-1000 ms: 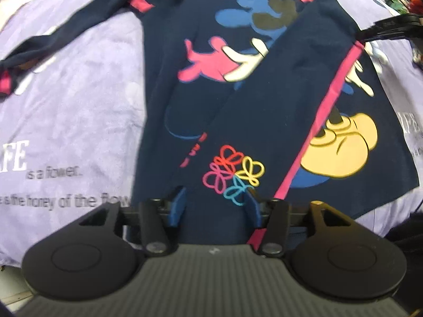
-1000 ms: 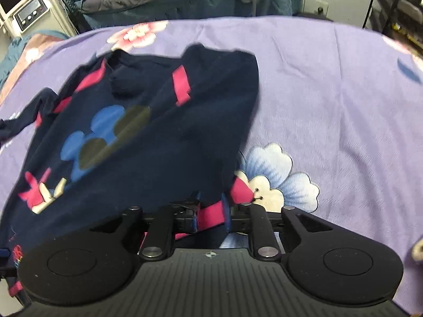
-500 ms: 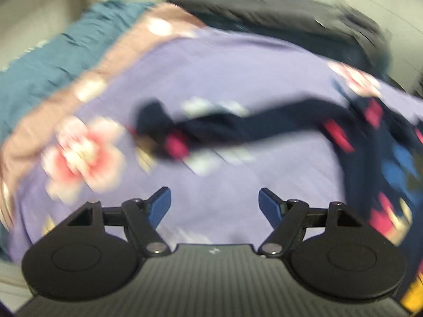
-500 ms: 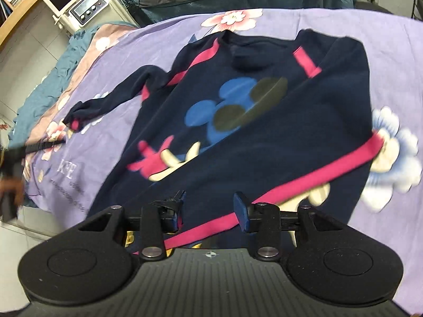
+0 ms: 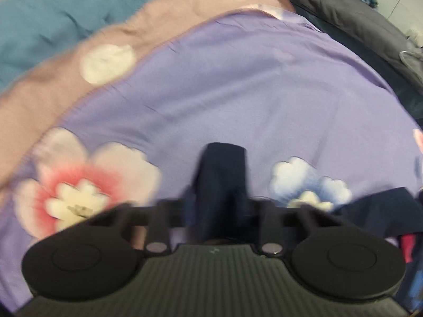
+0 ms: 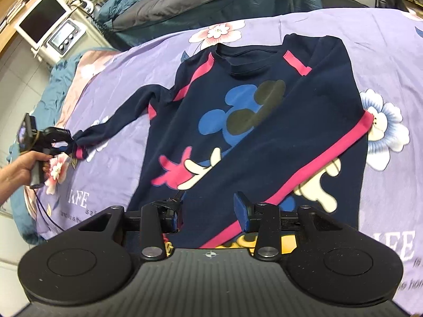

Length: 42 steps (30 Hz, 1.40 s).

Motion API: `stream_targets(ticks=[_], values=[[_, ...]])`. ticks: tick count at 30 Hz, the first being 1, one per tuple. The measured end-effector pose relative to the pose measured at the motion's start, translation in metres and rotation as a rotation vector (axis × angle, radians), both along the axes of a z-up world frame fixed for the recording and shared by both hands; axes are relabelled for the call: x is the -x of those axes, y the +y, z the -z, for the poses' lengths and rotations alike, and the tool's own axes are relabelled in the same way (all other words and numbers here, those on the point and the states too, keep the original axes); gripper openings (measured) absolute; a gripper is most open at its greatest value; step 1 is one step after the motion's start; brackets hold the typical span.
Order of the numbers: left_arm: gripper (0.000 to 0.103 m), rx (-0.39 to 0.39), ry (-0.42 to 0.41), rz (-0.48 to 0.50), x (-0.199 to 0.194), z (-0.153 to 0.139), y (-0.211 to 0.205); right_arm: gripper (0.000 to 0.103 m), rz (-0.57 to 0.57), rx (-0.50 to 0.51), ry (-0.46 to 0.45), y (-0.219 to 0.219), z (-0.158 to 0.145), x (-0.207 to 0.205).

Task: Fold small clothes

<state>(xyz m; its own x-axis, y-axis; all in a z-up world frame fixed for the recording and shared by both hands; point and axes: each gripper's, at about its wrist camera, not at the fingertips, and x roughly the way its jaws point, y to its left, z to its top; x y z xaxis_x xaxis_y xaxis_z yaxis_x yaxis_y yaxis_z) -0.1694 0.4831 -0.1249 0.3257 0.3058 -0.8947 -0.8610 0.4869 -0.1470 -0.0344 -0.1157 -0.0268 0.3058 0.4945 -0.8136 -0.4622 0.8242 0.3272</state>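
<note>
Both differ: left gripper [image 5: 219, 208] fingers closing on sleeve cuff [image 5: 223, 174]; right gripper [image 6: 208, 212] fingers apart.

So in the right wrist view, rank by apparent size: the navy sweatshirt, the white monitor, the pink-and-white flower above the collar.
1. Navy sweatshirt, by far the largest.
2. White monitor.
3. Pink-and-white flower.
The monitor sits farther away, so only its apparent size is ranked.

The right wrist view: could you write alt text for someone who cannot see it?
A navy long-sleeved sweatshirt with pink stripes and cartoon print lies on a purple floral bedsheet. The left gripper is closing on its outstretched sleeve cuff; the right gripper hovers open above the hem.
</note>
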Motion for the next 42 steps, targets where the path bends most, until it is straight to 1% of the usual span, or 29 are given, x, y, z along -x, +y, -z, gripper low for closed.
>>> stream_targets(ticks=[1, 2, 4, 6, 7, 9, 11, 13, 15, 17, 18, 20, 22, 23, 24, 25, 26, 27, 28, 30, 32, 33, 34, 35, 37, 39, 40, 41, 42], values=[[0.003, -0.017, -0.014, -0.002, -0.002, -0.004, -0.003, 0.068, 0.005, -0.001, 0.002, 0.002, -0.001, 0.003], [0.003, -0.020, -0.049, 0.004, -0.002, -0.011, -0.006, 0.068, 0.010, -0.003, 0.002, 0.004, -0.002, 0.005], [0.003, -0.017, -0.187, -0.006, 0.002, -0.038, -0.012, 0.068, 0.013, -0.013, -0.006, 0.006, -0.003, 0.008], [0.003, -0.034, -0.326, -0.015, 0.010, -0.080, -0.023, 0.068, 0.002, -0.016, -0.008, 0.008, -0.005, 0.008], [0.003, -0.045, -0.415, -0.008, 0.015, -0.106, -0.034, 0.068, -0.007, -0.019, -0.010, 0.009, -0.006, 0.008], [0.003, -0.087, -0.564, 0.035, 0.023, -0.161, -0.063, 0.068, -0.036, -0.030, -0.007, 0.011, -0.007, 0.004], [0.002, -0.147, -0.658, 0.080, 0.031, -0.209, -0.105, 0.067, -0.064, -0.042, -0.010, 0.013, -0.008, 0.001], [0.003, -0.161, -0.709, 0.130, 0.036, -0.235, -0.152, 0.067, -0.094, -0.064, -0.009, 0.014, -0.009, -0.003], [0.003, -0.159, -0.703, 0.171, 0.036, -0.240, -0.208, 0.067, -0.120, -0.084, -0.008, 0.013, -0.011, -0.007], [0.003, -0.111, -0.637, 0.258, 0.028, -0.225, -0.263, 0.067, -0.126, -0.106, 0.001, 0.010, -0.011, -0.010], [0.003, -0.077, -0.581, 0.331, 0.020, -0.211, -0.290, 0.067, -0.128, -0.118, 0.017, 0.008, -0.010, -0.012], [0.006, 0.058, -0.455, 0.484, 0.006, -0.172, -0.336, 0.067, -0.135, -0.133, 0.053, 0.004, -0.006, -0.017], [0.012, 0.173, -0.311, 0.583, -0.003, -0.129, -0.369, 0.067, -0.139, -0.137, 0.082, 0.002, -0.001, -0.022], [0.014, 0.208, -0.237, 0.601, -0.006, -0.109, -0.377, 0.067, -0.144, -0.136, 0.094, 0.003, 0.002, -0.024], [0.019, 0.232, -0.172, 0.607, -0.008, -0.094, -0.380, 0.067, -0.155, -0.134, 0.100, 0.004, 0.003, -0.026], [0.022, 0.246, -0.134, 0.594, -0.009, -0.085, -0.379, 0.067, -0.172, -0.131, 0.102, 0.007, 0.005, -0.027], [0.028, 0.244, -0.137, 0.570, -0.006, -0.079, -0.375, 0.067, -0.191, -0.124, 0.102, 0.011, 0.008, -0.028], [0.050, 0.234, -0.131, 0.567, -0.004, -0.076, -0.371, 0.067, -0.215, -0.114, 0.103, 0.016, 0.010, -0.028], [0.061, 0.214, -0.108, 0.574, -0.001, -0.074, -0.365, 0.067, -0.239, -0.108, 0.100, 0.021, 0.013, -0.028], [0.061, 0.128, -0.077, 0.592, 0.002, -0.079, -0.358, 0.067, -0.289, -0.089, 0.091, 0.032, 0.021, -0.027], [0.068, 0.049, -0.053, 0.579, 0.009, -0.083, -0.355, 0.067, -0.366, -0.036, 0.083, 0.048, 0.034, -0.024], [0.072, 0.042, -0.046, 0.564, 0.012, -0.088, -0.346, 0.067, -0.402, -0.003, 0.056, 0.056, 0.041, -0.021], [0.072, 0.047, -0.045, 0.542, 0.016, -0.088, -0.340, 0.067, -0.423, 0.036, 0.028, 0.063, 0.049, -0.019], [0.072, 0.055, -0.049, 0.515, 0.020, -0.089, -0.335, 0.067, -0.432, 0.064, 0.028, 0.068, 0.058, -0.021], [0.073, 0.062, -0.062, 0.479, 0.027, -0.089, -0.327, 0.066, -0.405, 0.084, 0.116, 0.074, 0.079, -0.030], [0.073, 0.057, -0.059, 0.459, 0.034, -0.089, -0.322, 0.064, -0.352, 0.048, 0.212, 0.071, 0.095, -0.039], [0.073, 0.057, -0.057, 0.448, 0.037, -0.088, -0.320, 0.052, -0.349, 0.046, 0.238, 0.071, 0.101, -0.041], [0.073, 0.064, -0.057, 0.440, 0.039, -0.087, -0.319, 0.022, -0.348, 0.059, 0.256, 0.071, 0.105, -0.041], [0.073, 0.074, -0.058, 0.433, 0.041, -0.085, -0.317, 0.004, -0.346, 0.048, 0.273, 0.070, 0.103, -0.041]])
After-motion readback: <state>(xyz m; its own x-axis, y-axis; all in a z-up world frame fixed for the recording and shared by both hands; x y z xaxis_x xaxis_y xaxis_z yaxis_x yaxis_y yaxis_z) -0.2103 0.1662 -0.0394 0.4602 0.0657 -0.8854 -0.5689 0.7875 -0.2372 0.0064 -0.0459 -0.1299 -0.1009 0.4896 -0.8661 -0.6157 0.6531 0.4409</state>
